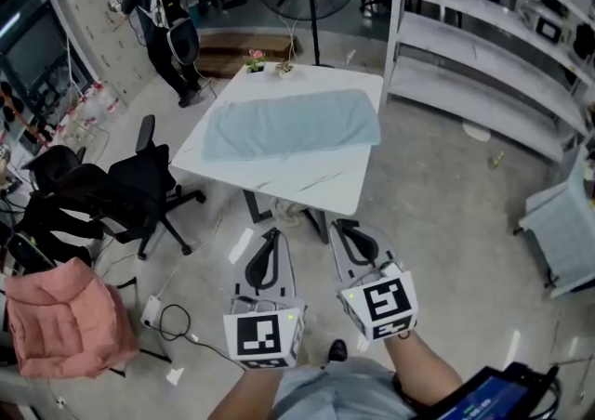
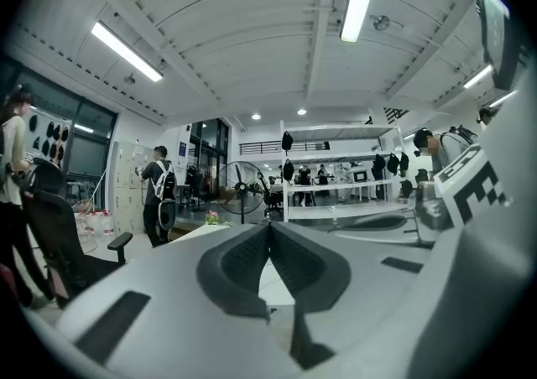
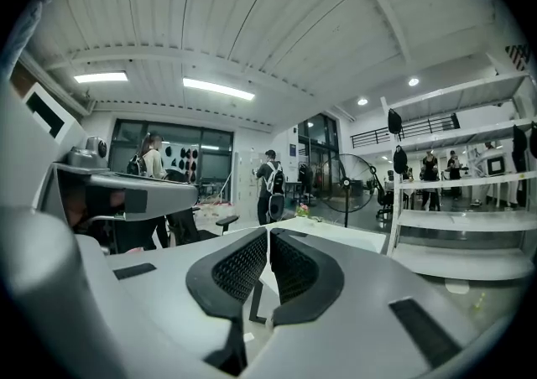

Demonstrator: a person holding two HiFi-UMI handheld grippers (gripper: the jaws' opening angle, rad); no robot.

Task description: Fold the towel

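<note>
My left gripper (image 1: 270, 234) and right gripper (image 1: 346, 226): jaws together, nothing between them, both held short of the table (image 1: 311, 188). The towel (image 1: 290, 124) lies spread flat on it, at twelve o'clock.

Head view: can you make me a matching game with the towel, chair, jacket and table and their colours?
Things:
1. towel
2. chair
3. jacket
4. table

Colours:
a. pink
b. white
c. light blue
d. black

Pairs: 1-c, 2-d, 3-a, 4-b
</note>
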